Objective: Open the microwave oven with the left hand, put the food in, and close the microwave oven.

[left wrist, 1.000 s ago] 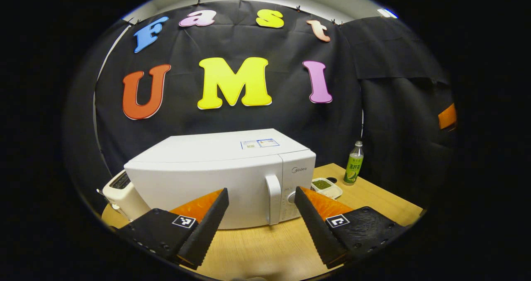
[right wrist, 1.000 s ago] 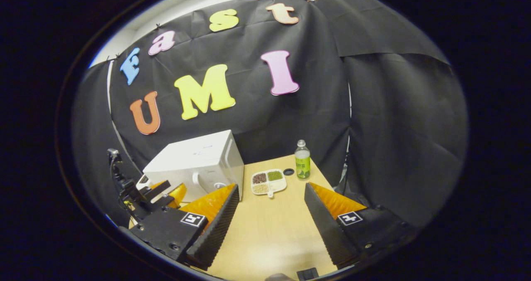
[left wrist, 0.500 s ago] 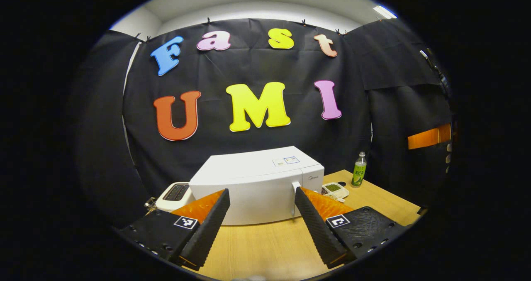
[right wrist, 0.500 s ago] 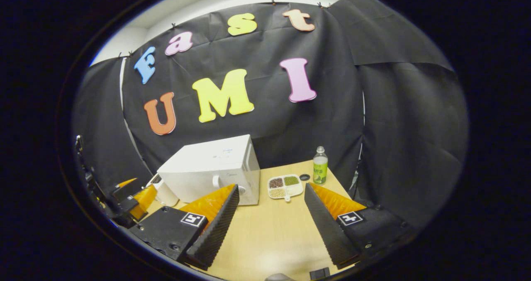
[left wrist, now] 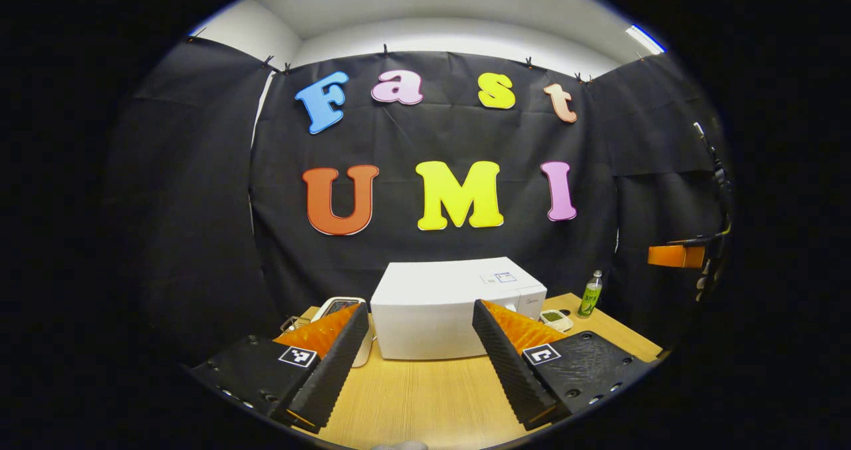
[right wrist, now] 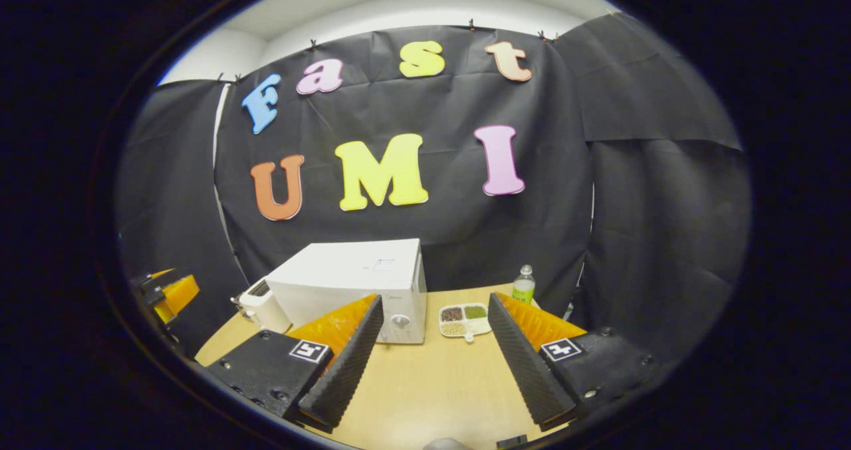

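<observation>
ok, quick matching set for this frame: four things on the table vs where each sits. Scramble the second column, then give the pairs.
Things:
1. microwave
2. toaster
3. food tray
4. bottle

Places:
A. on the microwave's dial side, beside it
B. middle of the table, door shut
C. on the microwave's other side from the tray
D. far corner, behind the tray

Pairs: 1-B, 2-C, 3-A, 4-D

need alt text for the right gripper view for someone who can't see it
A closed white microwave sits on a wooden table, seen past the open right gripper. A divided food tray lies just right of the microwave, with a green-labelled bottle behind it and a white toaster on the microwave's left.
</observation>
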The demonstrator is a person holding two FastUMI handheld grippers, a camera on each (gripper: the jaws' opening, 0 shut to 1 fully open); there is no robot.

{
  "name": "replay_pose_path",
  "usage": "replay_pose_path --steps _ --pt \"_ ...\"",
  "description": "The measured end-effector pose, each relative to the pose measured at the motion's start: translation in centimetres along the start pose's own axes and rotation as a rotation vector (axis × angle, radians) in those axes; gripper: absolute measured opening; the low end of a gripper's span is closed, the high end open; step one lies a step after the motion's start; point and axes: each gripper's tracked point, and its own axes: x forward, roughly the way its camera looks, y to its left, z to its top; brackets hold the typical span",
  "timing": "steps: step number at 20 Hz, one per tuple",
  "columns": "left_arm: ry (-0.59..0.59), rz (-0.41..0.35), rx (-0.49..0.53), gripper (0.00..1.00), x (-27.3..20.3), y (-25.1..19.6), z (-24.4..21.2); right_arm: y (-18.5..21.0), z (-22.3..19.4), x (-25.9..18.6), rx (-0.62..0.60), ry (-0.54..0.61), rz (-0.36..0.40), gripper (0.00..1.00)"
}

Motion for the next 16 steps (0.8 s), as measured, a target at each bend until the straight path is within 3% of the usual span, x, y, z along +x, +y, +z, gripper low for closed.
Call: replay_pose_path --steps 1,2,3,4,5,6,7,8,9,10,16 --pt "-0.006 0.007 -0.002 0.96 -0.3 0.4 0.4 0.5 0.4 -0.3 -0.006 -0.014 0.005 0.92" --pt "-0.017 0.01 -0.001 0.96 -0.7 0.8 0.8 1.1 0.7 -0.5 -0.01 -0.025 0.012 1.0" --pt "-0.024 0.013 -0.001 1.0 -1.0 1.1 1.1 1.5 0.8 -0.8 -0.01 -0.031 0.018 1.0" --pt "-0.029 0.013 0.001 0.96 -1.3 1.4 1.5 1.8 0.9 -1.0 -0.009 -0.038 0.023 0.92" --pt "-0.035 0.018 0.002 0.96 -1.6 1.7 1.7 2.1 1.0 -1.2 -0.007 -0.04 0.025 1.0" --pt "-0.04 0.022 0.001 0.96 -1.8 2.0 1.9 2.3 1.0 -1.3 -0.004 -0.041 0.027 0.92" --pt "-0.046 0.026 0.001 0.96 -2.0 2.3 2.1 2.5 1.1 -1.4 -0.004 -0.043 0.028 1.0" --pt "-0.052 0.031 0.002 0.96 -2.1 2.7 2.4 2.6 1.1 -1.6 -0.005 -0.043 0.026 0.92" --pt "-0.055 0.035 0.004 0.96 -2.2 2.9 2.5 2.8 1.2 -1.7 -0.009 -0.046 0.026 0.92" --pt "-0.057 0.041 0.004 0.96 -2.3 3.1 2.6 2.9 1.3 -1.9 -0.013 -0.049 0.025 1.0" --pt "-0.07 0.042 -0.012 0.96 -2.4 3.3 3.0 3.7 1.5 -2.7 -0.032 -0.055 0.027 1.0"
